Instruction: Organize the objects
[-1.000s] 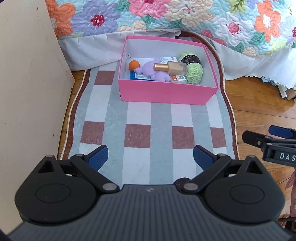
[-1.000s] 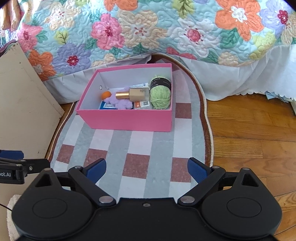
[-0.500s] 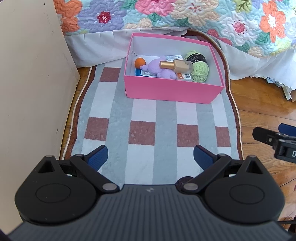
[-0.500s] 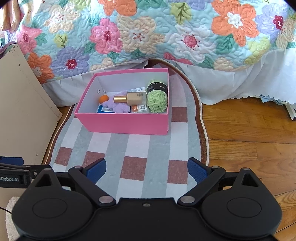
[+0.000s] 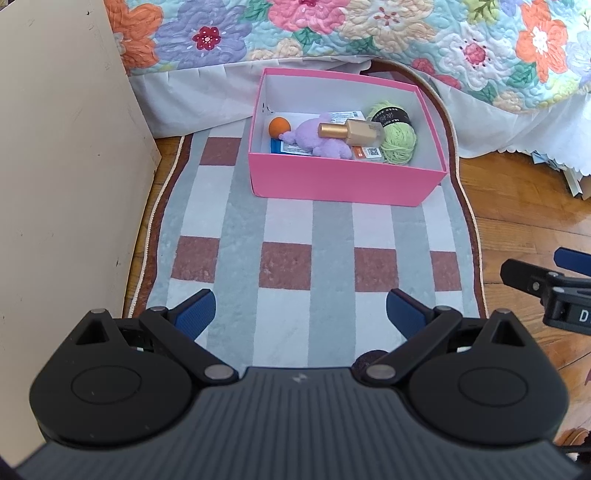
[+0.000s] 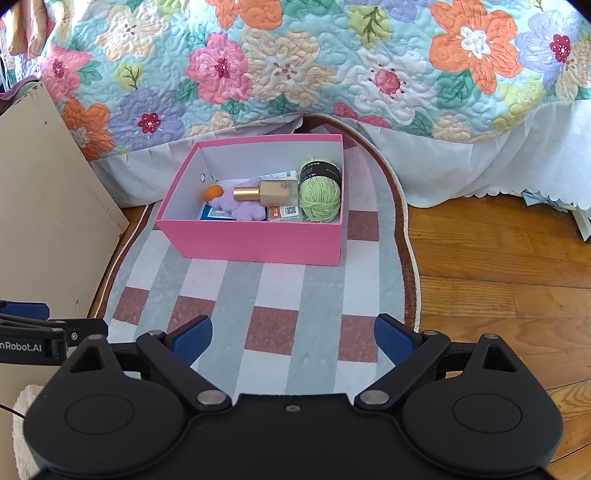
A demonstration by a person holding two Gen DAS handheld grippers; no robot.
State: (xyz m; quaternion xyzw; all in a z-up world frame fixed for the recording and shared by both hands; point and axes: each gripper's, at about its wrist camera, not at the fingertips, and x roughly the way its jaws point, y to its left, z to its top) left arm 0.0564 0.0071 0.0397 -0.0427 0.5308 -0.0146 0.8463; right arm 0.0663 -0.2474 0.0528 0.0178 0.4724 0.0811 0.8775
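A pink box (image 5: 343, 181) (image 6: 258, 242) stands on a checked rug (image 5: 284, 236) (image 6: 280, 295) near the bed. It holds an orange ball (image 5: 279, 126) (image 6: 213, 192), a purple plush toy (image 5: 317, 142) (image 6: 243, 208), a gold-capped bottle (image 5: 351, 131) (image 6: 267, 192), a green yarn ball (image 5: 397, 138) (image 6: 319, 197) and flat packets (image 5: 365, 152). My left gripper (image 5: 300, 314) is open and empty, above the rug's near end. My right gripper (image 6: 293, 334) is open and empty, also short of the box; it shows at the right edge of the left wrist view (image 5: 546, 284).
A beige board (image 5: 62, 166) (image 6: 48, 221) stands along the rug's left side. A bed with a flowered quilt (image 5: 351, 33) (image 6: 314, 66) and white skirt lies behind the box. Wooden floor (image 6: 498, 277) lies to the right.
Both grippers have drawn back and up from the box, which now looks smaller and farther. Both stayed open and empty.
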